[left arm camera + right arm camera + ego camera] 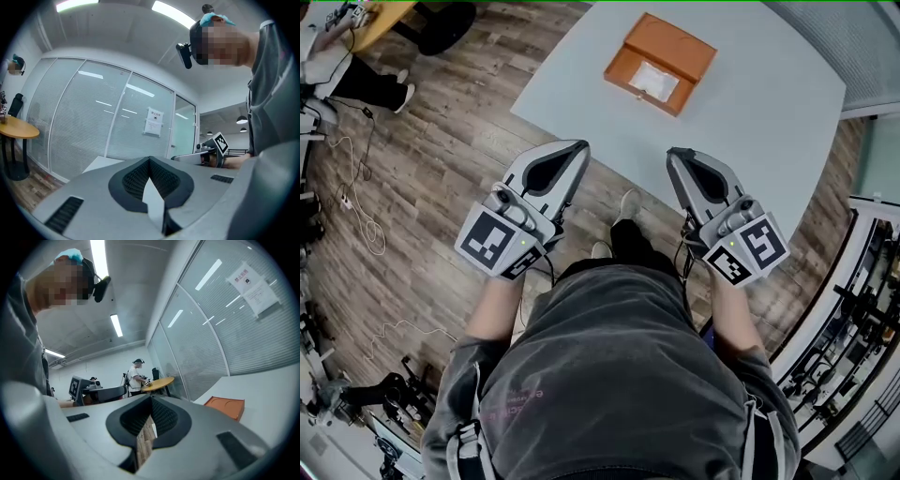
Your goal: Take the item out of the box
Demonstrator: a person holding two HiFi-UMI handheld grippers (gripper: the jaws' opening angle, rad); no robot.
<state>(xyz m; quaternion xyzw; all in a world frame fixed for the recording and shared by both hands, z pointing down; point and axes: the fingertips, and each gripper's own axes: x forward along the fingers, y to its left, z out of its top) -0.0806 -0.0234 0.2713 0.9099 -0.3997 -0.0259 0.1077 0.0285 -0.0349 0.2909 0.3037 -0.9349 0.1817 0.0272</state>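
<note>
An orange box [661, 61] with a white label on its lid lies closed on the grey-white table [769, 122], toward the far side. In the right gripper view the box [227, 407] sits ahead and to the right. My left gripper [577, 150] and right gripper [677, 156] are held side by side over the floor at the table's near edge, well short of the box. Both point forward, roughly level. The left gripper's [150, 160] jaws meet at the tips with nothing between them. The right gripper [151, 398] is likewise shut and empty.
Wood-plank floor [441, 141] lies under the grippers, with cables [361, 211] at the left. A round yellow table [157, 382] and a standing person [136, 376] are further off. A glass partition [93, 122] runs behind the table. Equipment racks [862, 319] line the right side.
</note>
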